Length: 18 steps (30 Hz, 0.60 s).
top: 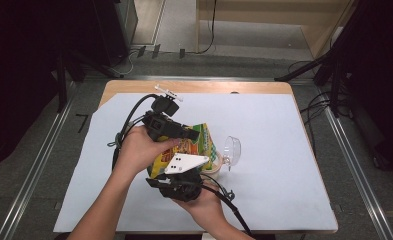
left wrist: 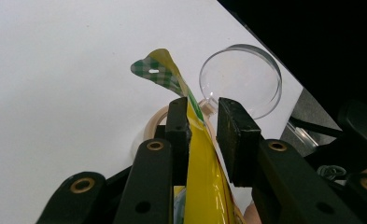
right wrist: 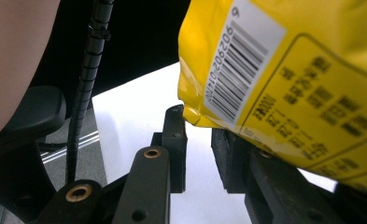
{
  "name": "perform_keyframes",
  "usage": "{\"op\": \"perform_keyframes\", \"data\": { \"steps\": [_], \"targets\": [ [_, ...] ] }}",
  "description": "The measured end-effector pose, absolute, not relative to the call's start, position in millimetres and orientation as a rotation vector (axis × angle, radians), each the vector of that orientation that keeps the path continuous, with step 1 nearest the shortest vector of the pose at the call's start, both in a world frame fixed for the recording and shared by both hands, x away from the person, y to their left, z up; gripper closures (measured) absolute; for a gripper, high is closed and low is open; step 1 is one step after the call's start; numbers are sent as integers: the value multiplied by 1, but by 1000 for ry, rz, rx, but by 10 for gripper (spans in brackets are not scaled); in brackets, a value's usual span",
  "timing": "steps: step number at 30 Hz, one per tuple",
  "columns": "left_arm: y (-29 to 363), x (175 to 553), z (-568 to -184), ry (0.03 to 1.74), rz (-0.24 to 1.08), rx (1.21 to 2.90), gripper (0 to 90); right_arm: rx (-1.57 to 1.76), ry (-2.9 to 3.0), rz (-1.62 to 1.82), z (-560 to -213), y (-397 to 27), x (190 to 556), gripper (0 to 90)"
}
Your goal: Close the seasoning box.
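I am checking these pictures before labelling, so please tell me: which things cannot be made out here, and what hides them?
- High view: the yellow bag is mostly covered by both hands and the left tool.
- High view: the right tool; its tips are hidden under its grey plate.
- Left gripper view: the beige ring is largely hidden behind the bag and jaws.
- Right gripper view: the bag's small print is blurred, and the bag is cut off by the edges.

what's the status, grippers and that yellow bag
Left gripper open, jaws either side of the yellow bag top edge. Right gripper open at the bag's bottom corner. Clear lid and bowl rim just beyond.
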<state>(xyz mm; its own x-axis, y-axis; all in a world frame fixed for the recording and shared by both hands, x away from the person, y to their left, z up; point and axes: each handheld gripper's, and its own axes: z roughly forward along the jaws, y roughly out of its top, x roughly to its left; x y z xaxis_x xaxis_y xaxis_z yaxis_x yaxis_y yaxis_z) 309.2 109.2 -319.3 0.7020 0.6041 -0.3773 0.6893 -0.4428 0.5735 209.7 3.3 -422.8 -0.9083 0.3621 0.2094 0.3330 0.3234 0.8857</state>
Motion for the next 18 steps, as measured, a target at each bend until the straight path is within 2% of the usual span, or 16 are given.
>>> {"op": "perform_keyframes", "data": {
  "steps": [18],
  "targets": [
    [111, 310, -318, 987, -144, 2173, 748, 673, 2547, 1692, -420, 5, 211, 768]
  ]
}}
